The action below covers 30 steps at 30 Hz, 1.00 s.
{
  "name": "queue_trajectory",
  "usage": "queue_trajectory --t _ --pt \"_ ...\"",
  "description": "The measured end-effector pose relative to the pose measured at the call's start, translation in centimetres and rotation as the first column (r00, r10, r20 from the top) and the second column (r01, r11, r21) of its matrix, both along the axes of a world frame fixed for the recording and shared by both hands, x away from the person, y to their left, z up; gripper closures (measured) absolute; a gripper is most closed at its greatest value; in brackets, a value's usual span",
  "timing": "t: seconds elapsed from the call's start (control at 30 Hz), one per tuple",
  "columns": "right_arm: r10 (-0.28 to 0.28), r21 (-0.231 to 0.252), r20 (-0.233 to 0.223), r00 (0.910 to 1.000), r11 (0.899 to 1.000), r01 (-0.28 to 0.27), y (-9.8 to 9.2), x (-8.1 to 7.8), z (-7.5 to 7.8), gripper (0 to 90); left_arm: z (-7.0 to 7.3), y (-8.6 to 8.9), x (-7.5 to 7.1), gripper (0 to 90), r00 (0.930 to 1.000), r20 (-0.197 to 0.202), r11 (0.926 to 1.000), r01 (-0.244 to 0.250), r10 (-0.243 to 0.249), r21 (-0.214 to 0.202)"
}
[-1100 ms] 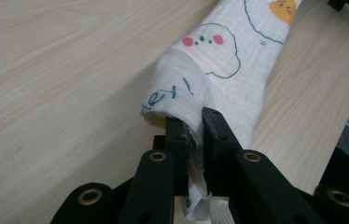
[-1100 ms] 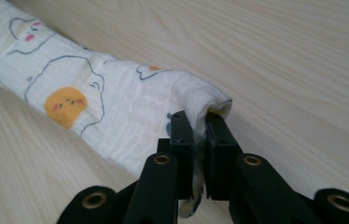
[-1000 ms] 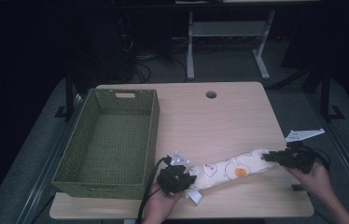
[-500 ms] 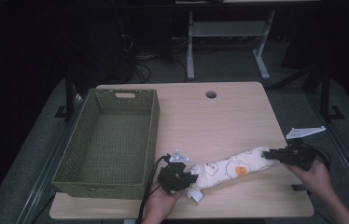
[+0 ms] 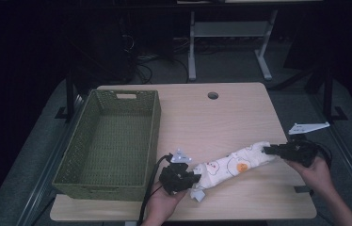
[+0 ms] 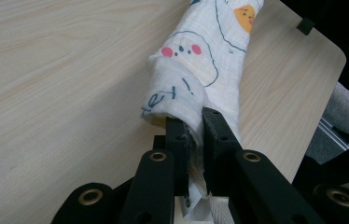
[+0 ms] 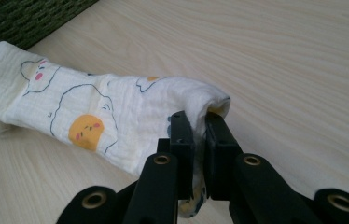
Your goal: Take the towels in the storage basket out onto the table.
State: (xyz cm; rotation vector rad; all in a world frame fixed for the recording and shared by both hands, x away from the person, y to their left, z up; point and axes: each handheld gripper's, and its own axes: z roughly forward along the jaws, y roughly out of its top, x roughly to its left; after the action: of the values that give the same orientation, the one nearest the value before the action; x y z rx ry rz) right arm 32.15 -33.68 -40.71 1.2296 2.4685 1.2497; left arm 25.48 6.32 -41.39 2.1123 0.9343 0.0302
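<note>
The left gripper [image 6: 195, 122] has its jaws nearly together, pinching a fold at one end of the cloth [image 6: 210, 60]. The right gripper [image 7: 196, 122] is just as narrow, clamped on the fold at the cloth's other end. In the high view the cloth [image 5: 233, 164], white with printed cartoon faces, lies rolled into a long bundle on the table [image 5: 221, 117], slanting from the left gripper [image 5: 194, 178] near the front edge up to the right gripper [image 5: 269, 150] close to the right edge.

Room to move is tight at both ends: the left end sits just short of the table's front edge, and the right end lies near the right edge. Behind the cloth, the tabletop is bare wood as far as the round hole [image 5: 212, 95] near the back edge. The green woven basket [image 5: 151, 136] stands on the left part of the table, its near right corner just beside the left gripper.

How much cloth lies inside either pair of jaws is hidden by the black pads. A small pale scrap under the left end is hard to make out. The left forearm is cut off by the bottom of the high view.

The left hand [image 5: 162, 207] comes up from the front edge. The right hand [image 5: 316, 170] reaches in from the lower right, gripper pointing leftward along the cloth.
</note>
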Motion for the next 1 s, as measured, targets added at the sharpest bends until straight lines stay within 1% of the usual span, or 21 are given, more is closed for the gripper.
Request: queue_trajectory --t 0.1,0.2,0.23,0.33,0.37,0.4,0.47,0.53,0.67,0.73,0.83,0.97,1.0 --pt "0.000 0.008 0.005 1.0000 1.000 -0.001 0.2 0.3 0.2 83.5 0.2 0.2 0.0 82.1 1.0000 0.001 1.0000 0.000 0.000 -0.001" --pt "0.003 0.024 0.015 0.9999 1.000 -0.003 0.5 0.7 0.6 83.5 0.8 0.5 -0.2 82.2 1.0000 0.000 0.9999 0.001 -0.001 -0.011" --pt "0.002 0.027 0.022 0.9998 1.000 -0.003 0.6 0.8 0.8 83.5 0.9 0.5 -0.2 82.1 1.0000 0.005 0.9998 -0.004 0.004 -0.018" --pt "0.003 0.038 0.039 0.9992 0.999 -0.005 1.0 1.2 1.3 83.5 1.4 0.7 -0.3 82.1 0.9999 0.014 0.9998 0.000 0.000 -0.019" --pt "0.006 0.042 0.045 0.9990 0.999 -0.008 1.1 1.4 1.5 83.5 1.6 0.7 -0.3 82.1 0.9998 0.017 0.9996 -0.005 0.005 -0.027" --pt "0.008 0.052 0.050 0.9987 0.999 -0.010 1.2 1.5 1.7 83.5 1.8 0.8 -0.3 82.1 0.9998 0.022 0.9998 0.004 -0.004 -0.020" --pt "0.010 0.054 0.054 0.9985 0.998 -0.013 1.5 1.8 2.0 83.5 2.1 0.8 -0.4 82.1 0.9996 0.028 0.9995 -0.001 0.002 -0.032" --pt "0.012 0.064 0.058 0.9983 0.998 -0.015 1.8 2.1 2.2 83.5 2.4 0.9 -0.5 82.2 0.9994 0.033 0.9994 0.001 0.000 -0.033" --pt "0.021 0.067 0.068 0.9975 0.997 -0.026 2.3 2.7 2.7 83.5 2.9 1.2 -0.5 82.2 0.9993 0.038 0.9989 -0.005 0.007 -0.046" --pt "0.022 0.070 0.069 0.9974 0.997 -0.027 2.6 3.0 2.9 83.4 3.1 1.3 -0.3 82.2 0.9996 0.029 0.9983 -0.001 0.003 -0.058" --pt "0.033 0.070 0.079 0.9964 0.997 -0.038 3.0 3.4 3.4 83.4 3.4 1.5 -0.3 82.2 0.9994 0.033 0.9983 -0.003 0.005 -0.059" --pt "0.042 0.065 0.089 0.9951 0.997 -0.048 3.7 4.0 4.1 83.4 4.0 2.0 0.0 82.2 0.9993 0.036 0.9979 0.010 -0.007 -0.064" --pt "0.046 0.065 0.092 0.9946 0.997 -0.052 3.8 4.2 4.3 83.4 4.1 2.1 0.1 82.2 0.9995 0.031 0.9976 0.012 -0.010 -0.068"
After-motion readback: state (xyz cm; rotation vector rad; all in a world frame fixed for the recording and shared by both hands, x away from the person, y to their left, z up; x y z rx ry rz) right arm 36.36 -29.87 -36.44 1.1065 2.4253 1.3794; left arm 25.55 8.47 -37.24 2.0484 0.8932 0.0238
